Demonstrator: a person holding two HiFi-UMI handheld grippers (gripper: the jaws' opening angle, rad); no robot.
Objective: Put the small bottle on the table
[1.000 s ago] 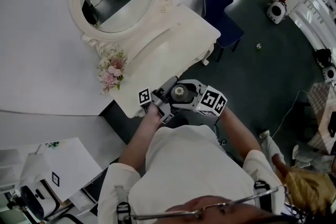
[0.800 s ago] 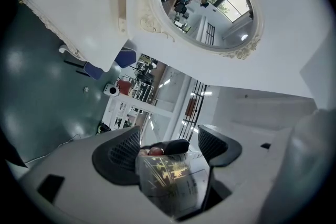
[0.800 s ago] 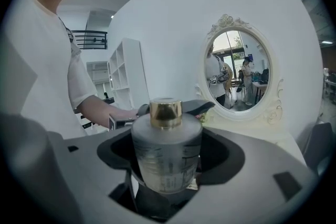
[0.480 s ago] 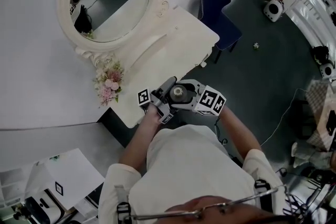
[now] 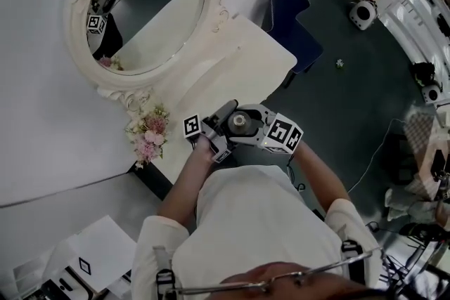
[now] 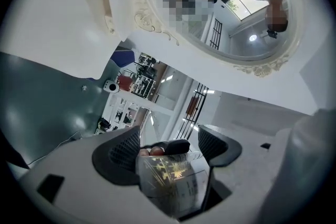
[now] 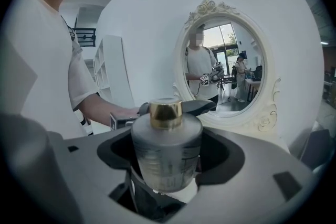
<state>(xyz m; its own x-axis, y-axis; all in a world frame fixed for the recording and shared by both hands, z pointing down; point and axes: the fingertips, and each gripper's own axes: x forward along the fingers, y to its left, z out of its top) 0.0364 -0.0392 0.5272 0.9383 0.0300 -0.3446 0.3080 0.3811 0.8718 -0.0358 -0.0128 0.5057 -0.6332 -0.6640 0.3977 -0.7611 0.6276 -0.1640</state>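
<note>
The small bottle [image 5: 240, 121] is frosted grey with a gold cap. Both grippers hold it in front of the person's chest, just off the near edge of the white dressing table [image 5: 242, 60]. In the right gripper view the bottle [image 7: 166, 149] stands upright between the jaws of my right gripper [image 7: 168, 136], which is shut on its body. In the left gripper view the bottle [image 6: 173, 178] lies sideways, showing gold print, with my left gripper [image 6: 168, 148] closed round it. The head view shows the left gripper [image 5: 223, 119] and right gripper [image 5: 247, 124] meeting at the bottle.
An oval mirror [image 5: 140, 7] in an ornate white frame stands at the back of the table. A pink flower bunch [image 5: 149, 137] sits at its left end. A dark blue chair [image 5: 295, 17] stands beyond the table on the dark floor.
The view has shifted, so mirror and table sit slightly differently in the picture. Both grippers and the bottle have kept their place and hold.
</note>
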